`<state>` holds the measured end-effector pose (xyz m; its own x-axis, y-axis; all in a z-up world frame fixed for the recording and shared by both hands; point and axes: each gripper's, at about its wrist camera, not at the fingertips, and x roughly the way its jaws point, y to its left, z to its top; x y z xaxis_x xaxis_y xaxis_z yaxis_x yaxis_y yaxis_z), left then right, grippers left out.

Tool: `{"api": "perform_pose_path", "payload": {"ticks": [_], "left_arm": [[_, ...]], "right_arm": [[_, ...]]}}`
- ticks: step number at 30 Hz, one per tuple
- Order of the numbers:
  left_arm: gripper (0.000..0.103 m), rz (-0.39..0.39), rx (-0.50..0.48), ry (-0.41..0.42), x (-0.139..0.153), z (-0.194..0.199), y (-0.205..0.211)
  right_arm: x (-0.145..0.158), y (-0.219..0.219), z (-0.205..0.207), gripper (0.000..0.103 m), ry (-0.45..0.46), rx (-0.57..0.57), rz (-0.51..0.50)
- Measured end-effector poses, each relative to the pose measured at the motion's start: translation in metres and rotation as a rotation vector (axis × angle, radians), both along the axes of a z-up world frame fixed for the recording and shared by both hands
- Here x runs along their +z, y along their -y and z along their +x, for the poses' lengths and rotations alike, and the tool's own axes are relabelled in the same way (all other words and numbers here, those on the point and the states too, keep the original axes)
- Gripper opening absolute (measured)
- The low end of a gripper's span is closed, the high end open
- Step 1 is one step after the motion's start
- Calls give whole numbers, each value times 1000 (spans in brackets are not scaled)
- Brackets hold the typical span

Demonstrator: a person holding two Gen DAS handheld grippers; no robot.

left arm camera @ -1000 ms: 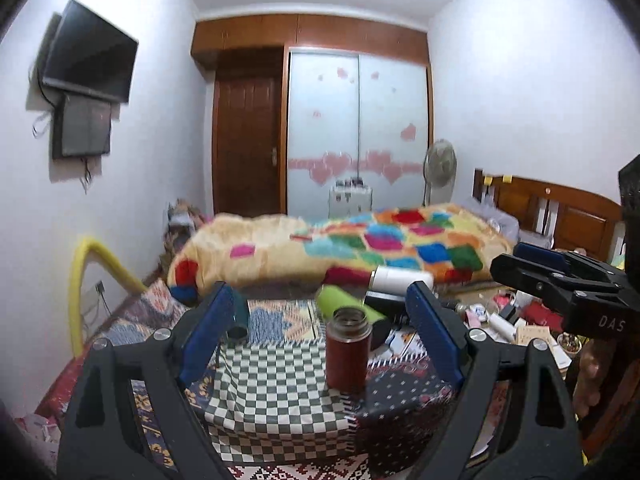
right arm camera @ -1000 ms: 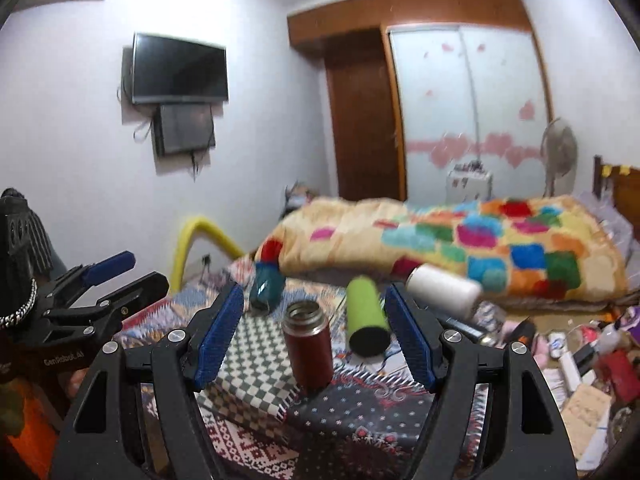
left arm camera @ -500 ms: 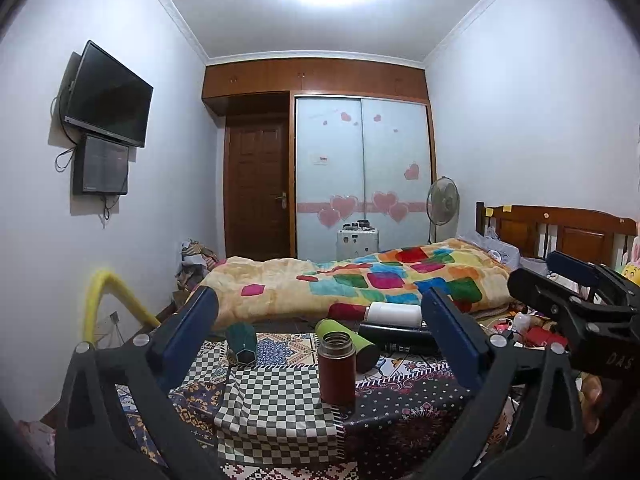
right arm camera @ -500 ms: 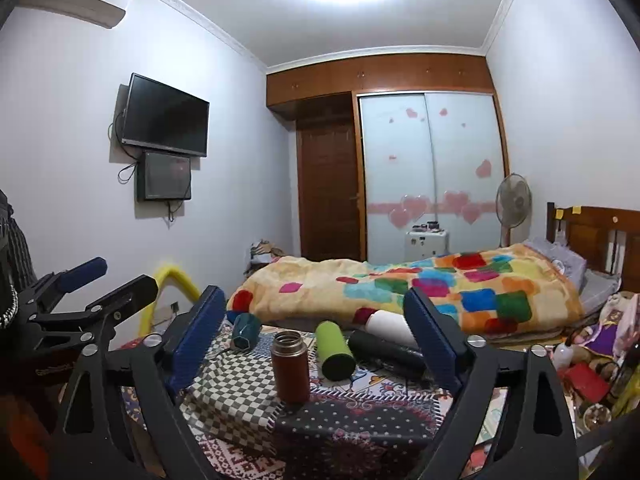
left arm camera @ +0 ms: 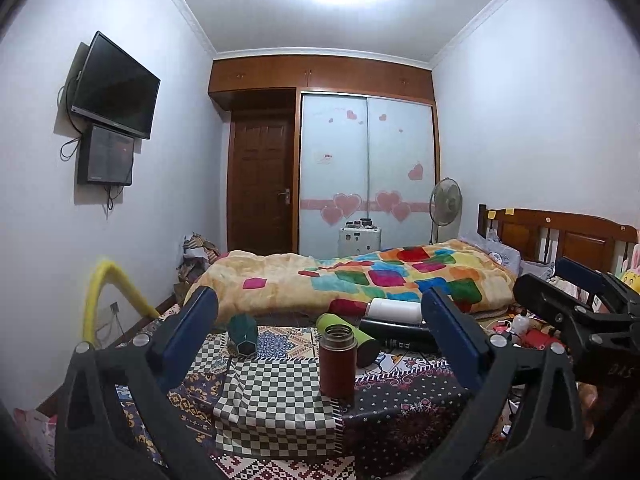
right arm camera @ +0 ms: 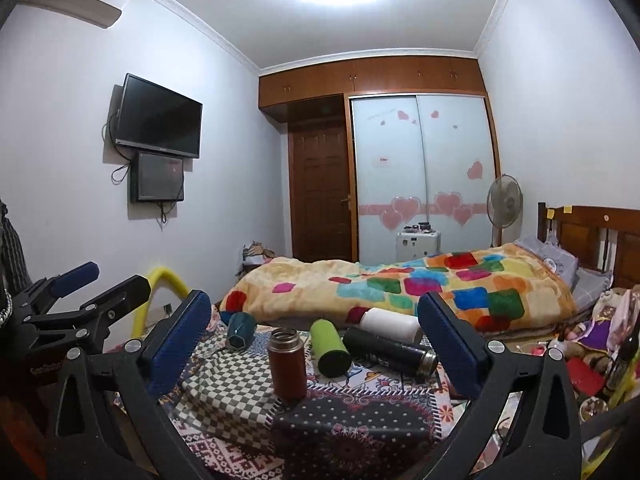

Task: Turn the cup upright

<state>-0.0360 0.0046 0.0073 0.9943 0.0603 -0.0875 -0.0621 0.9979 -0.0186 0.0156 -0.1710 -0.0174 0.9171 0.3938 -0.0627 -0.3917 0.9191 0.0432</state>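
A dark red flask [left arm camera: 337, 365] stands upright on the patterned cloth; it also shows in the right wrist view [right arm camera: 287, 364]. Behind it lie a green cup [left arm camera: 348, 338] [right arm camera: 329, 347], a black flask [right arm camera: 388, 350], a white cup [right arm camera: 390, 325] [left arm camera: 394, 309] and a teal cup [left arm camera: 242, 335] [right arm camera: 241, 330], all on their sides. My left gripper [left arm camera: 320, 332] is open and empty, well back from the red flask. My right gripper [right arm camera: 316, 332] is open and empty, also back from it. Each gripper shows at the edge of the other's view.
The table [right arm camera: 352, 428] is covered with patchwork cloths. A bed with a colourful blanket [left arm camera: 360, 280] lies behind it. Clutter sits at the right [right arm camera: 580, 376]. A yellow tube [left arm camera: 108, 292] curves at the left by the wall.
Both grippers have drawn back and tilted up from the table. The cups look smaller and lower in view. The red flask stays upright, and both jaws stay open.
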Motion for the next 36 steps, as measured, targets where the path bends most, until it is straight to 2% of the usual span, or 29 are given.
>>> {"api": "perform_pose_path", "payload": {"ticks": [36], "left_arm": [[103,-3,-4,-9,-5,8,-2]], "right_arm": [[-2,0,3,103,-7,-5,12]]}}
